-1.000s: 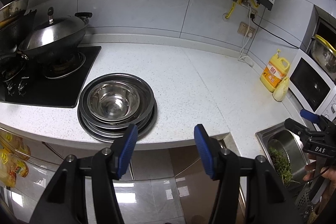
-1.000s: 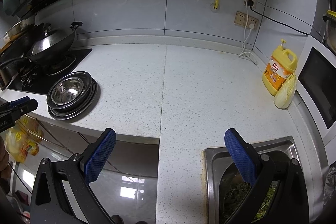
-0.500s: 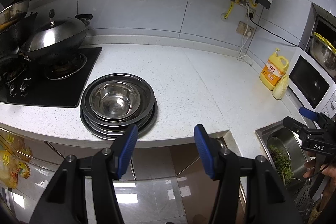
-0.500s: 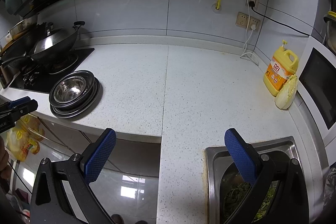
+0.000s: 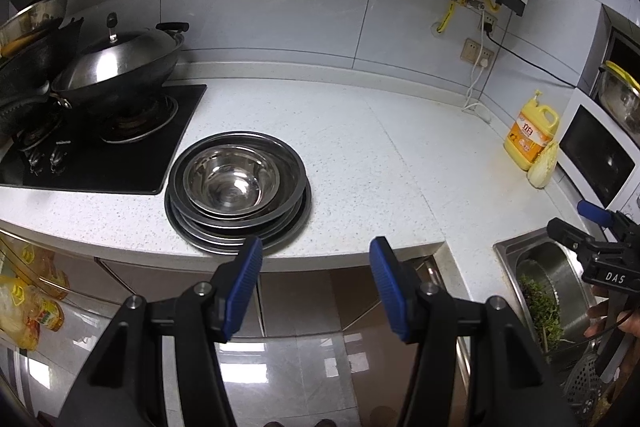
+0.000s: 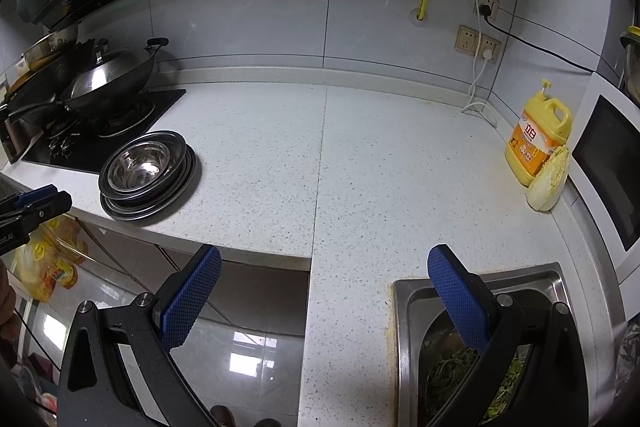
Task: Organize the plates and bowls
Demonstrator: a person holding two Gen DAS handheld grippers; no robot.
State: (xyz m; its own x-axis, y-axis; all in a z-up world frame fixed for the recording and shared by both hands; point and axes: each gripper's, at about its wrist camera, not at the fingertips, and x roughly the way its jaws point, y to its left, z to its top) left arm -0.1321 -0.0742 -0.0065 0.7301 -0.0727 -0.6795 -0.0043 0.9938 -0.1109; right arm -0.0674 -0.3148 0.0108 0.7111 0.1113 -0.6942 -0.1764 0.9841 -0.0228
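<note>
A stack of steel plates with nested bowls (image 5: 238,191) sits near the counter's front edge, beside the black hob; the right wrist view shows the same stack (image 6: 147,174) at left. My left gripper (image 5: 316,259) hangs open just in front of the counter edge, below and slightly right of the stack, holding nothing. My right gripper (image 6: 324,279) is open and empty too, hovering over the counter edge by the sink. Each gripper also shows at the other view's rim: the right gripper (image 5: 592,223) and the left gripper (image 6: 36,203).
A lidded wok (image 5: 116,67) sits on the hob (image 5: 100,163). The steel sink (image 6: 412,307) at right holds a basin of greens (image 5: 548,303). A yellow detergent bottle (image 6: 536,139), a cabbage (image 6: 550,179) and a microwave (image 5: 600,155) line the right side.
The left wrist view has shifted slightly, so the stack and wok sit a little higher and further right in it. Both grippers stay open; the right one has not moved.
</note>
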